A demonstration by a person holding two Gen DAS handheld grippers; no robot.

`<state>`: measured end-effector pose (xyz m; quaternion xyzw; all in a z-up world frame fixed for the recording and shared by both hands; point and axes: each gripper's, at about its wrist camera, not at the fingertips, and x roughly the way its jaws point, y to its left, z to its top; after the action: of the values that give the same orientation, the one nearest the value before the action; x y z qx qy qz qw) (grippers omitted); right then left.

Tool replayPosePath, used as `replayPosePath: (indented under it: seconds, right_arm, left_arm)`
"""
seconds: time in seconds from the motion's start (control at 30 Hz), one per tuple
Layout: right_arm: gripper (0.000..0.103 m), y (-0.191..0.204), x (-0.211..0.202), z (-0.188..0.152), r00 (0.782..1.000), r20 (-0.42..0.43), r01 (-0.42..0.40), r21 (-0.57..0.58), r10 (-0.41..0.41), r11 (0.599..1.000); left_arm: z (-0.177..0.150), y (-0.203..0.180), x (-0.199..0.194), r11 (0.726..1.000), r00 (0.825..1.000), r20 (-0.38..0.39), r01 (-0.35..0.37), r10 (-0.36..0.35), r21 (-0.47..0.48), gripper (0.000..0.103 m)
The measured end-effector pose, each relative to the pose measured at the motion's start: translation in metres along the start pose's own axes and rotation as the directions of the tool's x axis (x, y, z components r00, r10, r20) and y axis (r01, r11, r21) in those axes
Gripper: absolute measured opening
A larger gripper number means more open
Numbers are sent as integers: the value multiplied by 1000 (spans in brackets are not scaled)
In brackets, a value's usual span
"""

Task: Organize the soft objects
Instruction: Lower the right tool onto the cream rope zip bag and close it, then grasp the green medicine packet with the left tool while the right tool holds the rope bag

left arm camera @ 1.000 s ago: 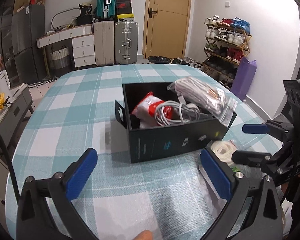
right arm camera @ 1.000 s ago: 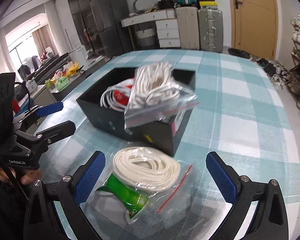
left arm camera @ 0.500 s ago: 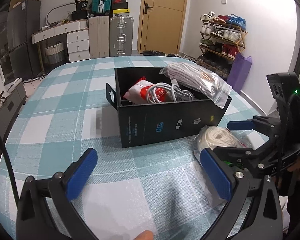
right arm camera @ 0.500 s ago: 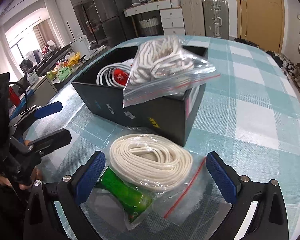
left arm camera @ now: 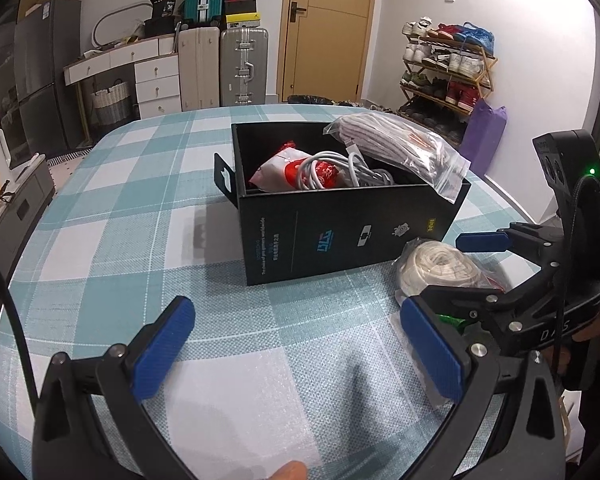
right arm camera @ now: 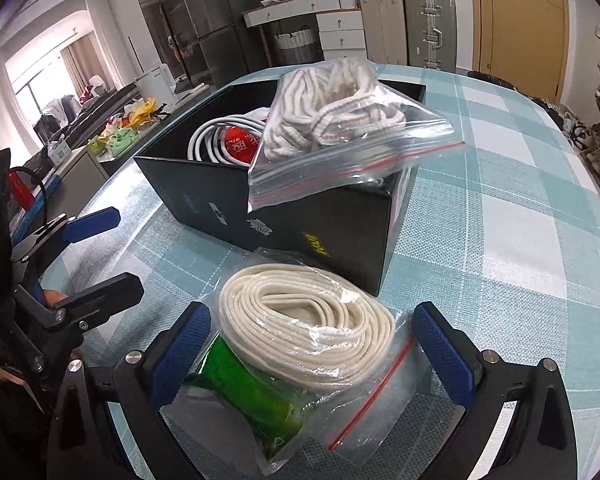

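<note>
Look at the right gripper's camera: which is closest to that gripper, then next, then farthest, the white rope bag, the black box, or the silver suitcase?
1. White rope bag: on the table between the open fingers of the right gripper.
2. Black box: just behind the bag, mid-table.
3. Silver suitcase: off the table, by the far wall, beside the door.

Left wrist view: black box (left arm camera: 340,232) on checked tablecloth (left arm camera: 140,184), both grippers wide open.

Left gripper (left arm camera: 296,352) hovers over bare cloth short of the box, nothing between its blue pads (left arm camera: 162,350). Box holds a red-and-white packet (left arm camera: 296,168), grey coiled cable (left arm camera: 356,168), and a zip bag of striped cord (left arm camera: 396,148) overhanging its right rim. Just right of the box lies a bagged white rope coil (left arm camera: 440,268); right gripper (left arm camera: 456,272) straddles it, jaws apart.
</note>
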<state>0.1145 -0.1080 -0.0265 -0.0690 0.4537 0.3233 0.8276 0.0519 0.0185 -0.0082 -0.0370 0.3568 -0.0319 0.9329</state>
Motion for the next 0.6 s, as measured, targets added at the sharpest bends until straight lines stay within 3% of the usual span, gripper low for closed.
replayPosePath:
  seconds: [0.2, 0.6]
  right_arm:
    - [94, 4, 0, -1, 1000, 1, 28, -13, -28, 1000]
    - [52, -4, -7, -5, 1000, 4, -8, -32, 8, 999]
  left_arm:
    - [0, 1, 1, 1000, 1000, -3, 6, -6, -6, 103]
    - [0, 2, 3, 1000, 1000, -12, 1, -2, -11, 103]
